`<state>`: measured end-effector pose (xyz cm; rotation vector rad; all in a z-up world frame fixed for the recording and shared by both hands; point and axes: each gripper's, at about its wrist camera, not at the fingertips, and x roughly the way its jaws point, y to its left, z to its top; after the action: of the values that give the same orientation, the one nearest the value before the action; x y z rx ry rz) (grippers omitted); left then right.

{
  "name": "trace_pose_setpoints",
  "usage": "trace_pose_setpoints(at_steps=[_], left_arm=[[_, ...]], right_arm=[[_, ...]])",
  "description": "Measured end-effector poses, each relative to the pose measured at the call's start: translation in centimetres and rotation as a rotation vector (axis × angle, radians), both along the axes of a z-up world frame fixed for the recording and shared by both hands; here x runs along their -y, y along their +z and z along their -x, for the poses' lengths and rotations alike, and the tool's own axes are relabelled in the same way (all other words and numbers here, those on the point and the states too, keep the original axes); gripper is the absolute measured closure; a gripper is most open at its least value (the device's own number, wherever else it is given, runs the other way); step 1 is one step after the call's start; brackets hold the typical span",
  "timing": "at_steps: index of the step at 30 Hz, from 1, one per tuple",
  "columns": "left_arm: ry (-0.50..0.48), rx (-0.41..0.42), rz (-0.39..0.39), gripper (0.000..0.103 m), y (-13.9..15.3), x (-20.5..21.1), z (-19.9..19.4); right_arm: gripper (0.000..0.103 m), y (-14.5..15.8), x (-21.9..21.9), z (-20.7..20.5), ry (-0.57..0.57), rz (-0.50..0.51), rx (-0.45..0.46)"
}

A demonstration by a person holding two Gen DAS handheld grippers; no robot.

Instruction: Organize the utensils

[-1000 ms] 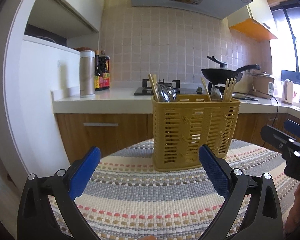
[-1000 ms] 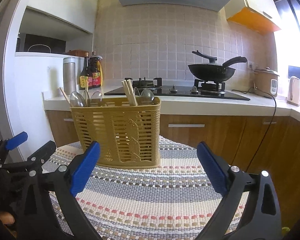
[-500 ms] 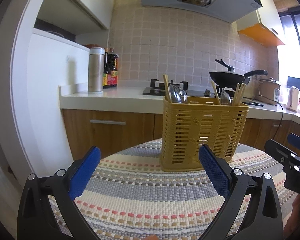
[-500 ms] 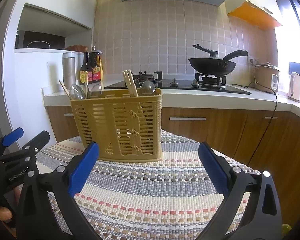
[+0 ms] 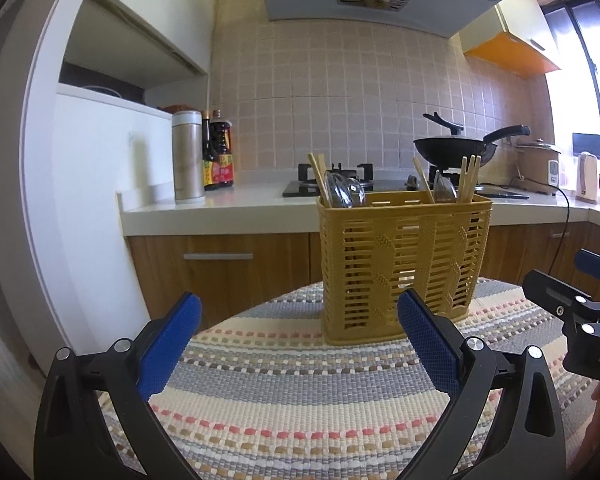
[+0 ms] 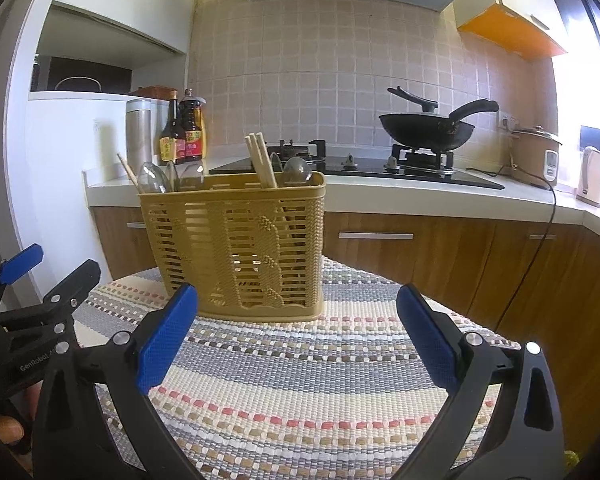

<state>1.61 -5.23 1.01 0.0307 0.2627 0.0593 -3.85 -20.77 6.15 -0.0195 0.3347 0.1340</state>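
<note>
Both grippers, left (image 5: 298,340) and right (image 6: 296,338), spread wide, gripping nothing. Yellow utensil basket (image 5: 404,264) upright at frame centre on striped mat (image 5: 300,400), spoons (image 6: 152,178) and chopsticks (image 6: 262,160) mixed in both ends. Light basket: could tip if snagged while pulling.

A black wok (image 6: 426,130) sat on the black gas hob (image 6: 380,172). A steel thermos flask (image 5: 188,157) stood beside two dark sauce bottles (image 5: 219,150) on the white countertop (image 5: 220,204). A beige rice cooker (image 6: 536,156) stood near the window.
</note>
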Motion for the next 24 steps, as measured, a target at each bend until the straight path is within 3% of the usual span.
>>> trace_pose_setpoints(at_steps=[9, 24], left_arm=[[0.005, -0.024, -0.001, 0.008, -0.1, 0.0, -0.4], [0.002, -0.033, -0.005, 0.008, -0.2, 0.0, -0.6]], right_arm=[[0.008, -0.4, 1.1, -0.8, -0.018, -0.041, -0.039], [0.008, -0.6, 0.5, -0.9, -0.017, -0.022, -0.043]])
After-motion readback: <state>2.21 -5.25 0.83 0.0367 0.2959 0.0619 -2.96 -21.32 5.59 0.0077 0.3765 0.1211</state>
